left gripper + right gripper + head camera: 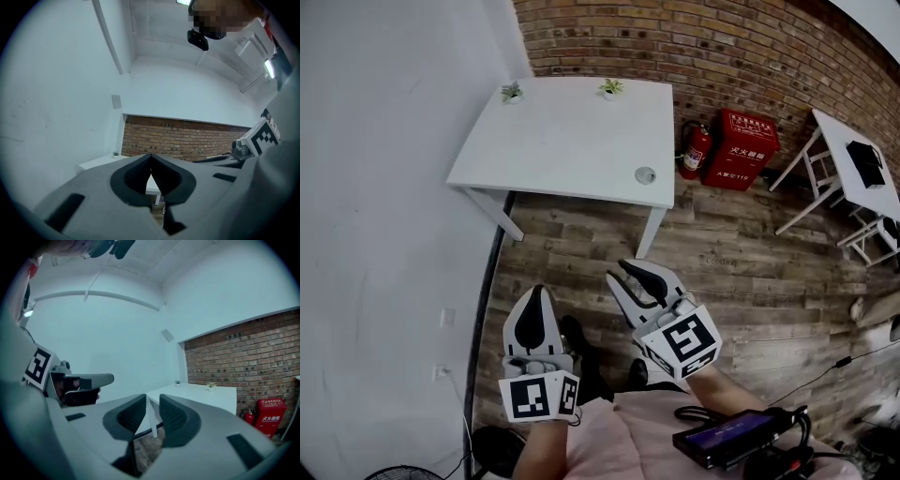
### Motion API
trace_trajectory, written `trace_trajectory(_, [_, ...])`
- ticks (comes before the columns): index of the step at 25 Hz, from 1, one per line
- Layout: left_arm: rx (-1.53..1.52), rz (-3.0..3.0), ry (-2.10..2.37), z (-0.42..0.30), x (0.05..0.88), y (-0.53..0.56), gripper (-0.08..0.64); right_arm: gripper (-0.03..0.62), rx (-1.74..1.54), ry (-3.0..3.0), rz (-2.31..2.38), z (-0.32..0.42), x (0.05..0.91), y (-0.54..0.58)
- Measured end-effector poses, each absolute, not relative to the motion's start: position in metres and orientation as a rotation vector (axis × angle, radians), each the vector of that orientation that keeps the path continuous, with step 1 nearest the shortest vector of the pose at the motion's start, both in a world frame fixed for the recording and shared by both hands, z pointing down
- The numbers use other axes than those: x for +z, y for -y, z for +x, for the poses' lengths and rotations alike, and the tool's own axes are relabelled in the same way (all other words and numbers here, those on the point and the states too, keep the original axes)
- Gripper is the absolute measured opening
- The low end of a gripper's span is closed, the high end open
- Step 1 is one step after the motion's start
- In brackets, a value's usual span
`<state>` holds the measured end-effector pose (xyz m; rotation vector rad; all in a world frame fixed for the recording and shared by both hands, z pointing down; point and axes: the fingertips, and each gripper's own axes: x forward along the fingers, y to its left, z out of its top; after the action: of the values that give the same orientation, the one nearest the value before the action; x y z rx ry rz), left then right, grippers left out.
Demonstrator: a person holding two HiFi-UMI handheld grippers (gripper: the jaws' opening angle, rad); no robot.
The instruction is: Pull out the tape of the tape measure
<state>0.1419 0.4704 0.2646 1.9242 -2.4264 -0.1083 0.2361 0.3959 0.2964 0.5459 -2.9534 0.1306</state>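
While the left gripper (pixel 536 292) has its jaws together and the right gripper (pixel 618 272) slightly parted, both empty and short of the table (pixel 567 141), seemingly readying a reach, the small round tape measure (pixel 645 174) lies by the table's near right corner, and the red box (pixel 746 150) beside the table bears unreadable white characters

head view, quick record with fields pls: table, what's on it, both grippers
table: white, against the brick wall
plants: two small ones at the table's far edge
tape measure: likely this small round thing near the front right corner, untouched
left gripper: shut, empty, short of the table
right gripper: jaws slightly apart, nothing between them
floor by wall: fire extinguisher, red box
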Motion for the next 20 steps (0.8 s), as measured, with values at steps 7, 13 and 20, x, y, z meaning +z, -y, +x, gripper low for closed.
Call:
trace_trajectory(7, [-0.125,1.934,2.37,0.049,0.291,-0.419,0.005,0.101,0.14,2.917,0.588,0.148,0.319,-0.349])
trace_trajectory(13, [-0.15,2.006,2.323,-0.035,0.289,-0.365,0.005,0.094,0.117,2.897,0.654,0.069,0.318,-0.3])
trace_trajectory(20, [-0.178,2.102,2.256,-0.085,0.27,-0.32,0.005,0.089,0.092,2.893,0.762,0.021,0.293,-0.255])
